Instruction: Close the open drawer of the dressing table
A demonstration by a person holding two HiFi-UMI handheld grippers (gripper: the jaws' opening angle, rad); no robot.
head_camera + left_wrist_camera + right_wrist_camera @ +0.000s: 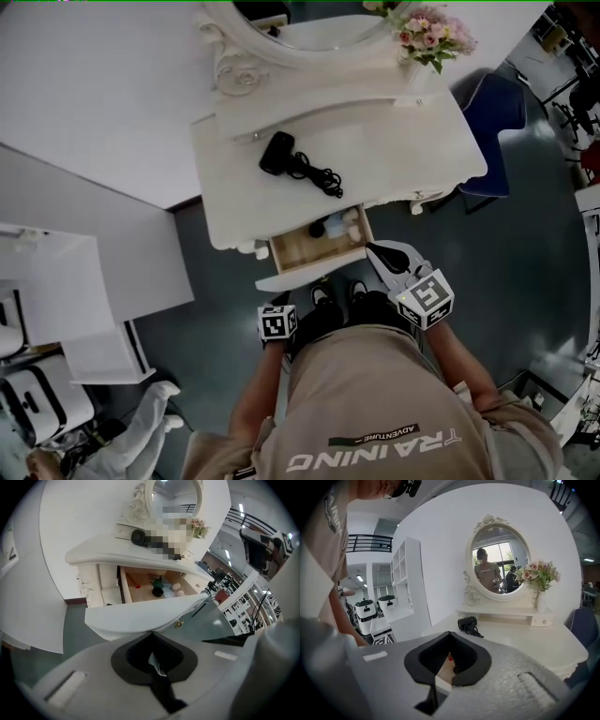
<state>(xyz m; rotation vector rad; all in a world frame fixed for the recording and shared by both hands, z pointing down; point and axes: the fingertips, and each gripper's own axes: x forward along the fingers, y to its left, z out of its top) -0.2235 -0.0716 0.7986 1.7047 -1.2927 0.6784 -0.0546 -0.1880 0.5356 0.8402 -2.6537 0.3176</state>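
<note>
The white dressing table [394, 141] has its wooden drawer [302, 248] pulled out, with small bottles and a black item [158, 591] inside. The drawer's white front panel [145, 613] lies just beyond the tips of my left gripper [152, 633], whose jaws are shut and empty. In the head view only that gripper's marker cube [277, 323] shows, below the panel's left end. My right gripper [375, 250] is shut too, its tip beside the drawer's right front corner. Seen from the right gripper [449, 633], the tabletop stretches ahead.
A black hair dryer [278, 153] with its cord lies on the tabletop. An oval mirror [499, 562] and a vase of pink flowers [429, 36] stand at the back. A blue chair [494, 111] is to the right, white shelving [66, 319] to the left.
</note>
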